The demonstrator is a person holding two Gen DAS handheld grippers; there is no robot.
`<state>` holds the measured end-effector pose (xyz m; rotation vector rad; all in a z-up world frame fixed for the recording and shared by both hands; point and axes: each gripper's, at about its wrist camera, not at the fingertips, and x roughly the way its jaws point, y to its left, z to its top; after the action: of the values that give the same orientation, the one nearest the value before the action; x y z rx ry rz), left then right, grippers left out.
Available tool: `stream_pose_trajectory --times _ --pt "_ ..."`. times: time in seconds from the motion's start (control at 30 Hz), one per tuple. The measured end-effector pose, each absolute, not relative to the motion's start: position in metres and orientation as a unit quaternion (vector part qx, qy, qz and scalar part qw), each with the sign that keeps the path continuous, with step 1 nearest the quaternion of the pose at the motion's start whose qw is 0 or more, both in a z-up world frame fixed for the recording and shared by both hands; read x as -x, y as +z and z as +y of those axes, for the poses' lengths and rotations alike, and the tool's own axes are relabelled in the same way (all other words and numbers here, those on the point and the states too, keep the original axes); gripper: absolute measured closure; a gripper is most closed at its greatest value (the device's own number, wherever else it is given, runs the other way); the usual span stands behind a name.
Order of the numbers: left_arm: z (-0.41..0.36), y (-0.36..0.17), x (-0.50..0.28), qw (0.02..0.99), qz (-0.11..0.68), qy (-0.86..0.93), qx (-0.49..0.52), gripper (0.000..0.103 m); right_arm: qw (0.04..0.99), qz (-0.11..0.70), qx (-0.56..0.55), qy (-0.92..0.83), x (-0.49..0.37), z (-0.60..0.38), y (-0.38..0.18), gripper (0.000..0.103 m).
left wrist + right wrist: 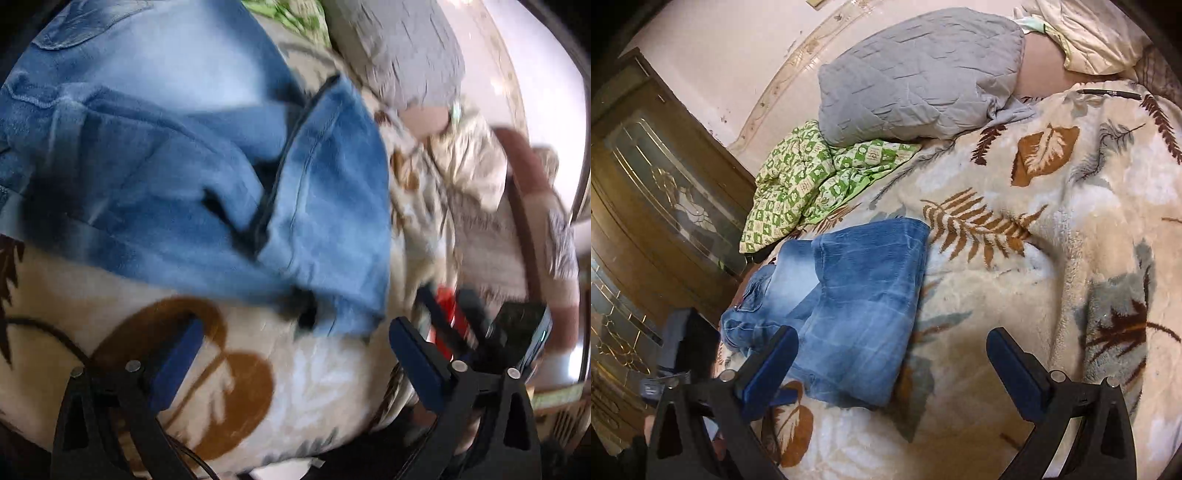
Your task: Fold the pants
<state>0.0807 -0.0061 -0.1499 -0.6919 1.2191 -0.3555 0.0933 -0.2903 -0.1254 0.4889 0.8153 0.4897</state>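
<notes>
Blue jeans [849, 306] lie folded in a compact stack on a cream leaf-patterned blanket [1015, 258]. In the left wrist view the jeans [184, 166] fill the upper left, blurred, with a leg hem near the middle. My left gripper [295, 343] is open and empty, just in front of the jeans' near edge. My right gripper [892, 354] is open and empty, above the blanket at the jeans' near right corner. The right gripper's body [480, 325] shows at the right of the left wrist view.
A grey quilted pillow [919, 77] and a green checked cloth [812, 181] lie behind the jeans. A wooden glass-front cabinet [657, 206] stands to the left. A black pen [1108, 94] lies on the blanket at the far right.
</notes>
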Motion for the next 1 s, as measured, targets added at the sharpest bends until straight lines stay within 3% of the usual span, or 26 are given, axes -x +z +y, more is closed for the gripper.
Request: stream_pose_trajectory --times 0.1,0.3,0.33,0.47,0.53,0.73,0.8,0.87,0.93,1.0 --pt "-0.012 -0.154 -0.093 0.747 0.549 -0.140 0.348 0.000 0.860 0.390 -0.235 0.233 -0.093 -0.291 -0.127 0.000" --pt "-0.025 -0.150 -0.111 0.779 0.527 -0.136 0.311 0.002 0.854 0.393 -0.252 0.230 -0.101 -0.290 -0.132 0.000" --pt "-0.025 -0.150 -0.110 0.784 0.524 -0.135 0.304 0.006 0.852 0.395 -0.253 0.231 -0.105 -0.288 -0.132 0.000" --pt "-0.001 -0.160 -0.109 0.780 0.523 -0.113 0.324 0.056 0.835 0.410 -0.273 0.244 -0.139 -0.276 -0.134 0.001" --pt "0.011 -0.168 -0.109 0.767 0.523 -0.127 0.349 0.061 0.820 0.426 -0.293 0.246 -0.161 -0.270 -0.141 0.003" --pt "0.017 -0.172 -0.116 0.759 0.523 -0.147 0.358 0.062 0.787 0.475 -0.294 0.260 -0.200 -0.238 -0.170 0.033" --pt "0.016 -0.172 -0.118 0.763 0.519 -0.147 0.356 0.068 0.797 0.475 -0.272 0.256 -0.198 -0.229 -0.175 0.054" --pt "0.018 -0.169 -0.115 0.773 0.513 -0.142 0.344 0.079 0.810 0.467 -0.255 0.246 -0.196 -0.228 -0.177 0.073" --pt "0.012 -0.166 -0.114 0.782 0.505 -0.142 0.337 0.083 0.810 0.459 -0.264 0.252 -0.194 -0.233 -0.176 0.084" --pt "0.009 -0.162 -0.112 0.787 0.501 -0.141 0.331 0.085 0.816 0.448 -0.256 0.259 -0.191 -0.235 -0.170 0.087"
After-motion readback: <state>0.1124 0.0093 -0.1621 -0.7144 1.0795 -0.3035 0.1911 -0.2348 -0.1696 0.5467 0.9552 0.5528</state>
